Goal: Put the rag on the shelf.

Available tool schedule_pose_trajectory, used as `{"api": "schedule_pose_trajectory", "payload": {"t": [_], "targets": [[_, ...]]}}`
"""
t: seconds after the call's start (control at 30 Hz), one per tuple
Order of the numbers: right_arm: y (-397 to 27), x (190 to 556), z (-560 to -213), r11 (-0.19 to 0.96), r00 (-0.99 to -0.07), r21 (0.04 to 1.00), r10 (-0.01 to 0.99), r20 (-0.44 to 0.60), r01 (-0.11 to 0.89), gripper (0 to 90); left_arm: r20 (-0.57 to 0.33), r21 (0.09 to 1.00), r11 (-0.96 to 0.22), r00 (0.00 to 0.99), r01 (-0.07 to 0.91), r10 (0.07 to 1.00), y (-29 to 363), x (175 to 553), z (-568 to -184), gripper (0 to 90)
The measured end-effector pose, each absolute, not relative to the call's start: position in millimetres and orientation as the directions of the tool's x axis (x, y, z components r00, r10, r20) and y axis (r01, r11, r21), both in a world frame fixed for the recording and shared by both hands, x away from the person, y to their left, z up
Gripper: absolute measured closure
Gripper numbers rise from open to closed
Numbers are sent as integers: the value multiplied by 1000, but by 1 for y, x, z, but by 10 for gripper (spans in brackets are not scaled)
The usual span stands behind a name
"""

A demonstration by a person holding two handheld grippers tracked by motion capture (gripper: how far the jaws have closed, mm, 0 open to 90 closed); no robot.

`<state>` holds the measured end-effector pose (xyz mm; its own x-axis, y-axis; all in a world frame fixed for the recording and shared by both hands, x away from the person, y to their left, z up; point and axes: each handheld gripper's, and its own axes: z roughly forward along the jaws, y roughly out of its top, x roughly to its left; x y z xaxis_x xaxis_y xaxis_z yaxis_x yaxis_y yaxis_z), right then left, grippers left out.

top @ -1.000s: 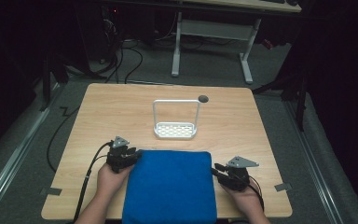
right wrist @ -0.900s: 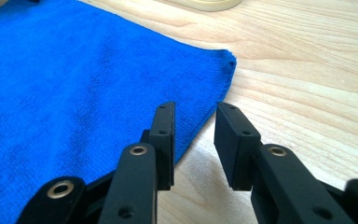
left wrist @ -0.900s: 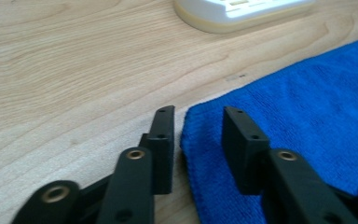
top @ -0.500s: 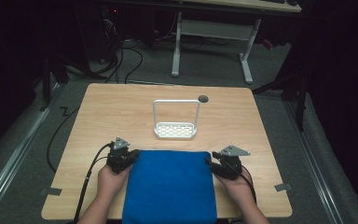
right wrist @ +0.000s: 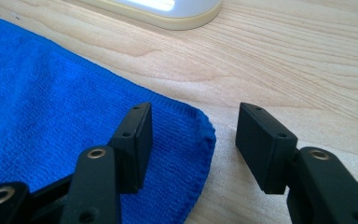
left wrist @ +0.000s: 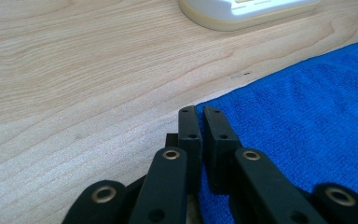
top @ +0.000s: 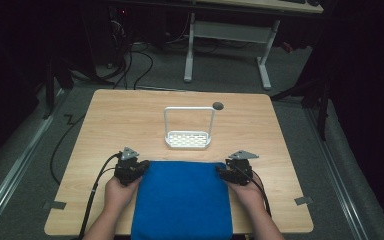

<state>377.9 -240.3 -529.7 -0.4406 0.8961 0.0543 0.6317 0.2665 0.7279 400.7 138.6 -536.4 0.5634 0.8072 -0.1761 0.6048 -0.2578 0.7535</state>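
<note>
A blue towel (top: 182,200) lies flat on the wooden table (top: 120,120) at its near edge. My left gripper (top: 139,167) sits at the towel's far left corner. In the left gripper view its jaws (left wrist: 204,114) are pressed together right at that corner of the towel (left wrist: 307,107), shut on the cloth's edge. My right gripper (top: 221,172) is at the far right corner. In the right gripper view it (right wrist: 193,121) is open, one jaw over the towel (right wrist: 51,107) and the other over bare wood, straddling the corner.
A white rack with a tall wire handle (top: 188,131) stands mid-table just beyond the towel; its base (left wrist: 247,9) (right wrist: 168,9) is close ahead of both grippers. A dark round hole (top: 218,105) is behind it. Cables trail off the table's left side.
My right gripper has moved in from the right and forward to the towel's far right corner. The left gripper has stayed at the far left corner.
</note>
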Motion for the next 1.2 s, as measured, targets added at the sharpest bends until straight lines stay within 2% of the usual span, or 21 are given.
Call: {"api": "schedule_pose_trajectory", "payload": {"t": [0.23, 0.3, 0.37, 0.57, 0.87, 1.2], "targets": [[-239, 373, -530, 288, -445, 735, 895, 21, 614, 572, -174, 754, -262, 568, 602, 805, 139, 400, -536, 865], [-239, 373, -531, 287, -440, 738, 898, 15, 611, 652, -176, 753, -262, 568, 604, 804, 139, 401, -536, 865], [-239, 373, -531, 286, -438, 738, 899, 14, 611, 672, -180, 752, -259, 566, 606, 805, 139, 401, -536, 865], [-236, 372, -531, 302, -456, 739, 890, 8, 602, 871, -176, 754, -262, 569, 603, 803, 139, 400, -536, 866], [-238, 368, -524, 283, -459, 773, 888, 12, 568, 883, -189, 753, -262, 579, 604, 793, 140, 401, -536, 875], [-238, 358, -513, 261, -469, 824, 883, 7, 504, 884, -195, 804, -211, 582, 555, 790, 145, 393, -525, 876]]}}
